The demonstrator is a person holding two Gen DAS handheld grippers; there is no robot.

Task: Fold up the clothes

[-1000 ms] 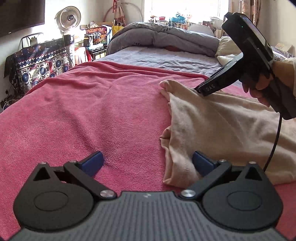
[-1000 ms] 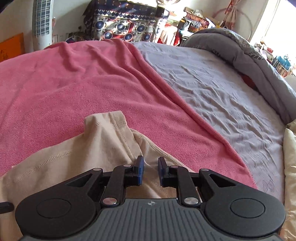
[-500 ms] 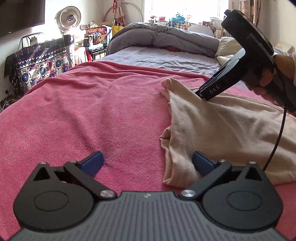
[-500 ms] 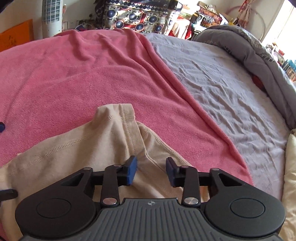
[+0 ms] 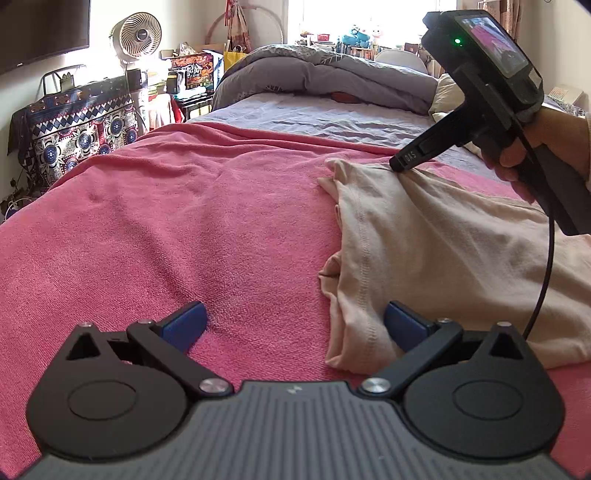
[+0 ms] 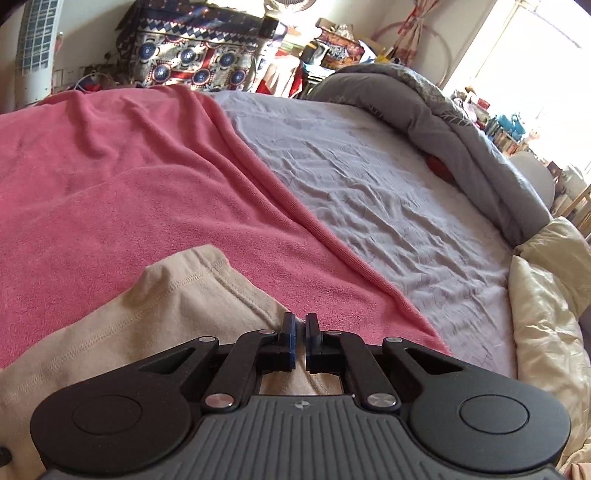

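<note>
A beige garment [image 5: 436, 254] lies folded on a pink towel [image 5: 184, 221] spread over the bed. My left gripper [image 5: 293, 325] is open just above the towel, its right finger touching the garment's near left corner. My right gripper [image 6: 300, 332] has its jaws almost together at the garment's far corner [image 6: 177, 306]; whether cloth is pinched between them is hidden. In the left wrist view the right gripper [image 5: 402, 162] rests on the garment's far edge, held by a hand.
A lilac sheet [image 6: 388, 192] covers the bed beyond the towel. A grey duvet [image 5: 325, 77] is bunched at the head, with a cream pillow [image 6: 546, 295] on the right. A fan [image 5: 138, 35] and a patterned cloth-covered stand [image 5: 81, 125] stand left of the bed.
My right gripper opened half a second ago and has now closed again at the garment's far corner, tilting lower. My left gripper has stayed open and still.
</note>
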